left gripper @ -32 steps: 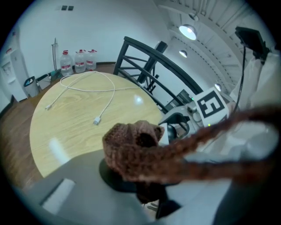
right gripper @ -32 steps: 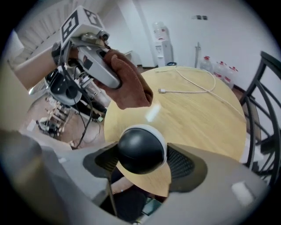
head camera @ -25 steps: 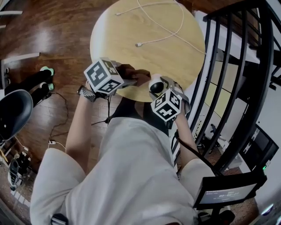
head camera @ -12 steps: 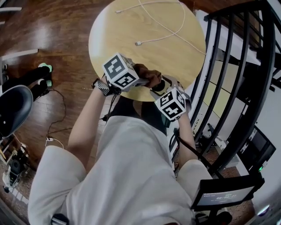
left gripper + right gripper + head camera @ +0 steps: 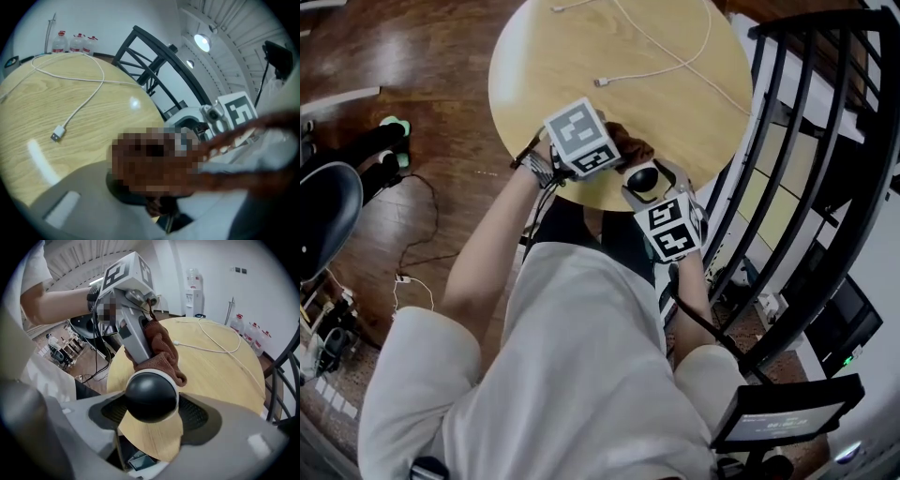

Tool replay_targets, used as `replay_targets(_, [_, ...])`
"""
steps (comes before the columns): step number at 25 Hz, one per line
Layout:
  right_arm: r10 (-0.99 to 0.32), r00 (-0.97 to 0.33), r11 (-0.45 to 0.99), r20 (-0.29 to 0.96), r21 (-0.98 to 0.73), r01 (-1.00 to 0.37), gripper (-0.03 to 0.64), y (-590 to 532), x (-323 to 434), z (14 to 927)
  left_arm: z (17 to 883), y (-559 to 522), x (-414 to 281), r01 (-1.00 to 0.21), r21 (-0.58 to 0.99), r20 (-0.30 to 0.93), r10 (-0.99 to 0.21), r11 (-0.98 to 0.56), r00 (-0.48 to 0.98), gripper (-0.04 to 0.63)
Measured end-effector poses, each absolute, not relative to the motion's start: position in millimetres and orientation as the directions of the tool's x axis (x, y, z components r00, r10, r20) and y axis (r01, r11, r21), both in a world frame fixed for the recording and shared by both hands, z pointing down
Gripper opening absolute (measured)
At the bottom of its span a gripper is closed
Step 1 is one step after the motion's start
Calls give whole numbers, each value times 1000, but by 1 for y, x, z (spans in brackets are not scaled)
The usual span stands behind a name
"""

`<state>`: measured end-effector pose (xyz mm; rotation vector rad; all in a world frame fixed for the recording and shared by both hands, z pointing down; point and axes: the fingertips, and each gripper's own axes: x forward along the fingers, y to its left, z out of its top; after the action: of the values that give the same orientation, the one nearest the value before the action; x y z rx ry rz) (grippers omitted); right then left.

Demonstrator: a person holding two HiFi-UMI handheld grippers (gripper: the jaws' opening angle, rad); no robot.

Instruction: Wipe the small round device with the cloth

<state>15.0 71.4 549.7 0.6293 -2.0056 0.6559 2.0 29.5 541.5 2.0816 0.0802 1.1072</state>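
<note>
Nearest, in the right gripper view, the right gripper (image 5: 152, 411) has its jaws closed on the small round device (image 5: 150, 395), a dark dome with a pale rim, one dark pad at its 9 o'clock and the other at its 3 o'clock. Touching the device at its 12 o'clock is the reddish-brown cloth (image 5: 163, 350), bunched and pinched in the jaws of the left gripper (image 5: 139, 348), which slants down from 11 o'clock. In the head view both grippers meet over the 6 o'clock rim of the round wooden table (image 5: 553, 66), so the device sits just above that edge. Farther across the tabletop a white cable (image 5: 680, 58) loops from 12 toward 2 o'clock, its plug (image 5: 602, 82) lying loose near the middle. Beyond the table, at 2 o'clock in the right gripper view, clear bottles (image 5: 256, 332) with red caps stand on the floor; their contents cannot be made out. At 12 o'clock a water dispenser (image 5: 194, 295) stands against the wall with a jug on top.
</note>
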Motion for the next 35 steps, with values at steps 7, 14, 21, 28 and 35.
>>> replay_targets(7, [-156,-488,704,859,-250,-664,352,80,14,549,568,35,4,-287,658,708,442,-697,550,91])
replay_targets(14, [-173,-468,678,867,-240,-695,362,81,16,555,594,33,8,-262,601,767,455,-755,452,92])
replay_targets(21, [-288,-450,428,845,-307,-850,364,74,24,550,571,11,-21,-375,667,659,277,-643,699,94])
replay_targets(28, [-363,-360,207,859,-302,-930,364,66,36,564,529,-13,-70,-420,686,600,134,-594,789,94])
replay_targets(35, [-308,-346,318,886,-247,-915,362,49,46,576,489,-13,-40,-319,730,480,120,-605,869,94])
